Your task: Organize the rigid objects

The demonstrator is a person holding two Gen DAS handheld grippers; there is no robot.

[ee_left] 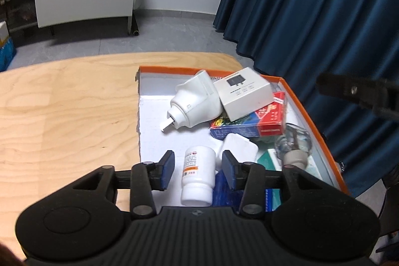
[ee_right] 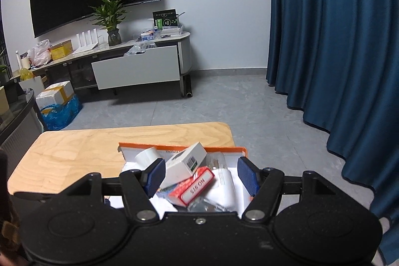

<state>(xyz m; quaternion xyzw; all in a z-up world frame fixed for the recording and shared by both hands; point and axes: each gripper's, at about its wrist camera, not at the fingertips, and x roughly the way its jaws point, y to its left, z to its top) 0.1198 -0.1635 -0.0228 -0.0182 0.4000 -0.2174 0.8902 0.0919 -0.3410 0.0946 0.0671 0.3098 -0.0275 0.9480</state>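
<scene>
Seemingly mid-placement, the left tool (ee_left: pixel 198 171) stands released around the white bottle (ee_left: pixel 198 177) in the orange box (ee_left: pixel 309 114); next, withdraw toward 6 o'clock.

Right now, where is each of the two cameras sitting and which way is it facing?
Left wrist: on the left gripper, angled down into the orange-rimmed box, fingers apart around a white bottle; the right gripper's tip shows upper right.
Right wrist: on the right gripper, open above the box's contents, facing the TV wall.
Shared: box, wooden table, blue curtain.
</scene>
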